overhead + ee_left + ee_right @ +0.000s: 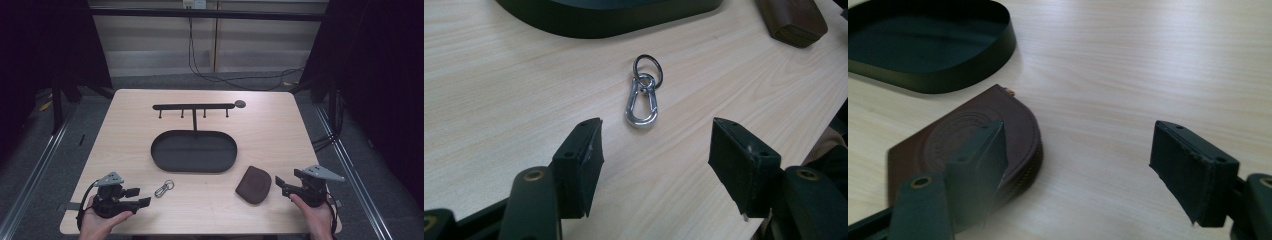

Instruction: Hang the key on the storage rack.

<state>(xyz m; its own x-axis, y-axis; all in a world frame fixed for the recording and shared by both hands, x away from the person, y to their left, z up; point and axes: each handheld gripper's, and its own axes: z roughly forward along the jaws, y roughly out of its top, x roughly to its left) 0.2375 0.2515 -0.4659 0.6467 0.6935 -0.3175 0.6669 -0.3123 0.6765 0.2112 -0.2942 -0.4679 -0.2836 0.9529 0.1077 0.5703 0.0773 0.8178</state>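
High view. A pale wooden table carries a black oval tray with an upright hook rack rising from its far rim. Nearer the person, a metal carabiner with a key ring lies left of centre and a brown leather pouch lies right of centre. The left gripper rests at the near left edge, pointing towards the carabiner but apart from it; the right gripper sits just beside the pouch.

Left gripper view. The jaws stand spread and empty, with the carabiner flat on the wood ahead and midway between them, its ring at the far end. The piece is probably light, rigid and slick, and lies low on the surface; a hold across the two long sides of the clip body seems the surest.

Right gripper view. The jaws are spread with nothing pinched. The pouch lies behind the left jaw, near the tray. It looks soft, light and grippy; its curved stitched edge offers a likely place to pinch.
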